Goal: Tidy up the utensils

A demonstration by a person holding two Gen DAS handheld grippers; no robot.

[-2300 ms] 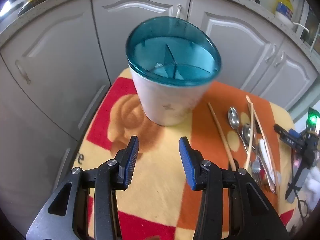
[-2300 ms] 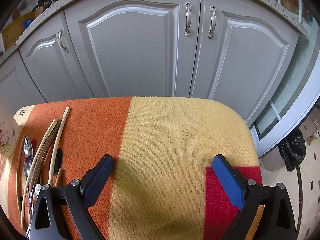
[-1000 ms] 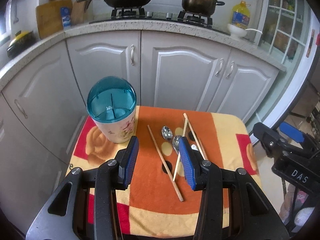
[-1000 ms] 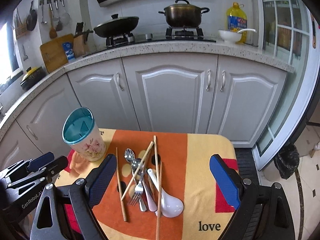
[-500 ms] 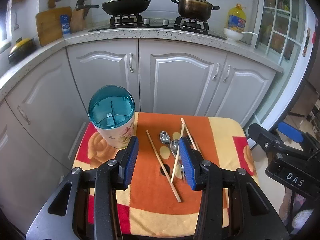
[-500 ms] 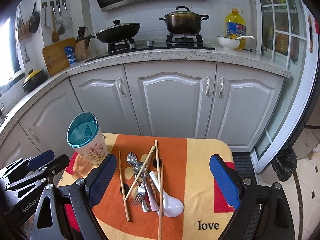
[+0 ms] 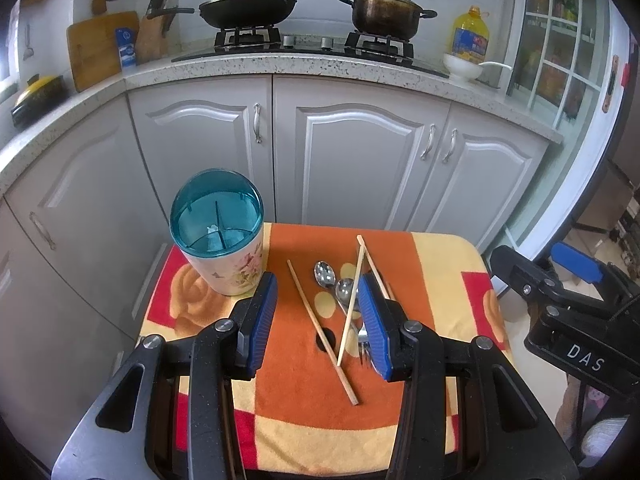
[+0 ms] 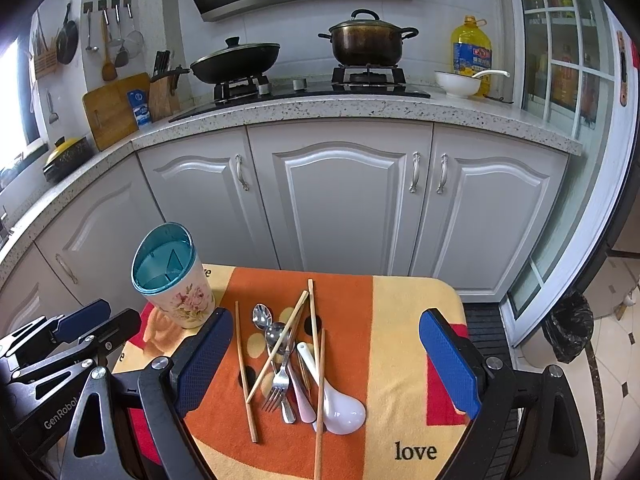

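Both claws are hovering empty above the cloth-covered table (image 8: pixel 412 320): the left gripper (image 7: pixel 318 322) is gaping moderately, the right gripper (image 8: pixel 326 362) is spreading wide. The utensils (image 8: pixel 292 364) (chopsticks, spoons, a fork) are lying heaped mid-table, while the teal-rimmed holder (image 8: pixel 172 280) is standing upright at the far left corner.

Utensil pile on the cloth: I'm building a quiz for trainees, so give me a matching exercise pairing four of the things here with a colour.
Column one:
1. holder rim
2. soup spoon
3. chopstick
4. fork

Column two:
a. silver metal
b. teal
c. pale wood
d. white

Pairs: 1-b, 2-d, 3-c, 4-a
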